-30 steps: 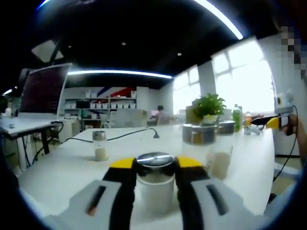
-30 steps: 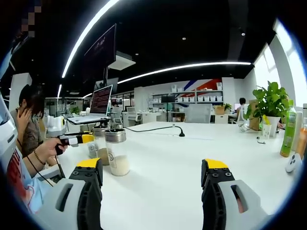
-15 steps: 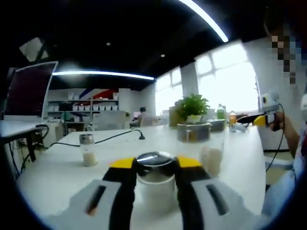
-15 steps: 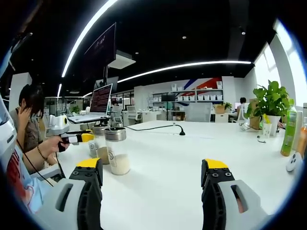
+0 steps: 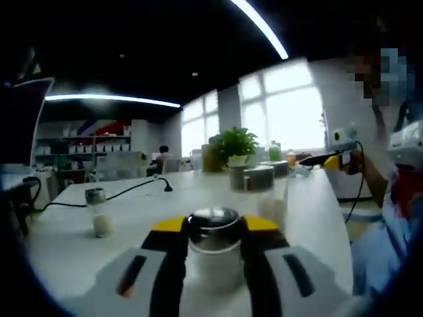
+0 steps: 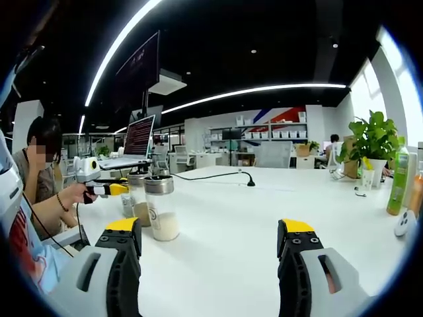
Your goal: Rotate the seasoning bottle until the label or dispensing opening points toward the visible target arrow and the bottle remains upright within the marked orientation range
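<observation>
The left gripper (image 5: 213, 231) is closed on the bottle (image 5: 213, 254), upright between its jaws just under the metal cap; no label text is readable. The right gripper (image 6: 213, 241) is wide open and holds nothing above the white table (image 6: 244, 218). Farther away stand another jar (image 6: 161, 209) and a plant (image 6: 373, 142).

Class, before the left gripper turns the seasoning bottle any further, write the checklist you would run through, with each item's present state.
1. Left gripper shut on the seasoning bottle: ok.
2. Bottle upright: ok, its cap looks level.
3. Target arrow located: cannot tell, none is visible on the white table.
4. Label or opening direction: cannot tell.
5. Right gripper clear of the work: ok, open over bare table.
6. Neighbouring glass jar apart from the bottle: ok.
</observation>
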### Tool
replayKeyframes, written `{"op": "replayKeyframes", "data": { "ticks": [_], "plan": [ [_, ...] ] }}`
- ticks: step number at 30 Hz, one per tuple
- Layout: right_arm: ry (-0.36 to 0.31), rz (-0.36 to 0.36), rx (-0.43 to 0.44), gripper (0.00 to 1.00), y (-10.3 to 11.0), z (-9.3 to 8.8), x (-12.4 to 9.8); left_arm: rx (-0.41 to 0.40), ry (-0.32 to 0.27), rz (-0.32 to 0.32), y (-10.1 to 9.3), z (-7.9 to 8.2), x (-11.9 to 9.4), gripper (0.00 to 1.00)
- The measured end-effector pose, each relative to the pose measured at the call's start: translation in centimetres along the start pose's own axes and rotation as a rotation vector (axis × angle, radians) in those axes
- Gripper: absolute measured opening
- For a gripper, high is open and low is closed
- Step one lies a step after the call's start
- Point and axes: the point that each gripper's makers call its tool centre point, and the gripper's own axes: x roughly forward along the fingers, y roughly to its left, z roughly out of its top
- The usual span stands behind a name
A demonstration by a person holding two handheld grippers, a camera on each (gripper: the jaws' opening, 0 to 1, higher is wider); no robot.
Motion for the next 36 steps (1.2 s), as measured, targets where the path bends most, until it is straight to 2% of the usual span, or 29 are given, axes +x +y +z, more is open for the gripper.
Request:
{"op": "replayKeyframes", "data": {
  "ticks": [8,21,32,36],
  "plan": [
    [0.001,-0.001,0.002,0.87,-0.1,0.0,0.0,-0.031,0.007,-0.089,-0.1,0.0,0.2,0.33],
    [-0.003,-0.006,0.007,0.87,-0.4,0.1,0.0,0.002,0.021,-0.247,-0.4,0.0,0.6,0.33],
    [0.001,-0.004,0.004,0.87,-0.4,0.1,0.0,0.028,0.048,-0.316,-1.0,-0.1,0.7,0.33],
    [-0.001,-0.006,0.0,0.87,-0.5,0.2,-0.1,0.042,0.077,-0.332,-1.3,-0.1,0.8,0.33]
  ]
}}
